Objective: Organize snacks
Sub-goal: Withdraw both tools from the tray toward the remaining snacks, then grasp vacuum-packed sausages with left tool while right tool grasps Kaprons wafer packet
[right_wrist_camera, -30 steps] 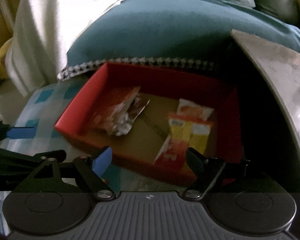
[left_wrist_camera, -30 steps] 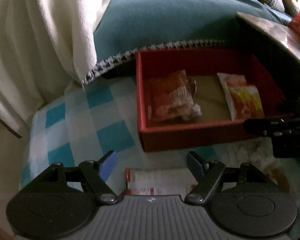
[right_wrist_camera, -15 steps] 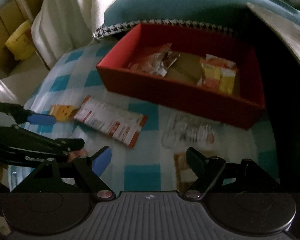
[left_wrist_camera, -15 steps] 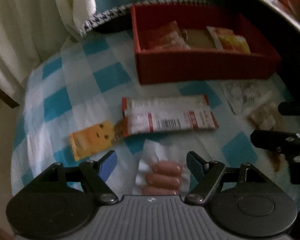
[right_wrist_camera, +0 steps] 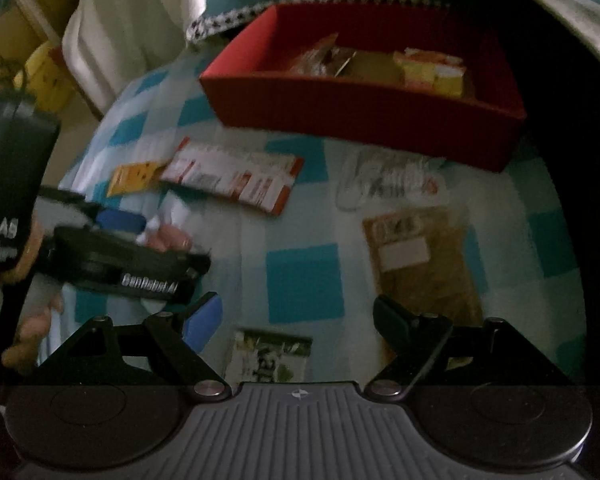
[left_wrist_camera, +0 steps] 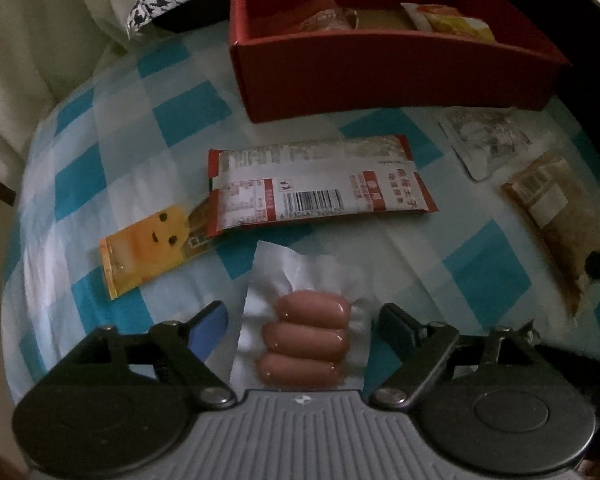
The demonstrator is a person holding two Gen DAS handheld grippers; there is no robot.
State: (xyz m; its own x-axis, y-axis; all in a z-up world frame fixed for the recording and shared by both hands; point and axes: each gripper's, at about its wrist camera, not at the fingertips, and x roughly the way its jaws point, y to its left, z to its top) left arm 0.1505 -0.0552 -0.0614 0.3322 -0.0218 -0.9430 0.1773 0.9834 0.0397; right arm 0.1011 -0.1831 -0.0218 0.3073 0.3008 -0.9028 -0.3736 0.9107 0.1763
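Covering the surface, blue-checked cloth (left_wrist_camera: 188, 120), red box (left_wrist_camera: 380, 76), both claws spread wide.

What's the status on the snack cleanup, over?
Left gripper open, jaws either side of the sausage pack, not closed. Right gripper open, empty, above the green packet. Red box holds two snacks; nothing blocking.

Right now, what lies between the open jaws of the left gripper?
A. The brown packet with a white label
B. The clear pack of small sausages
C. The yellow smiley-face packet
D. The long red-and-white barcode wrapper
B. In the left wrist view the sausage pack sits between the left gripper's open jaws, not yet clamped, while the yellow packet, barcode wrapper and brown packet lie farther off on the checkered cloth.
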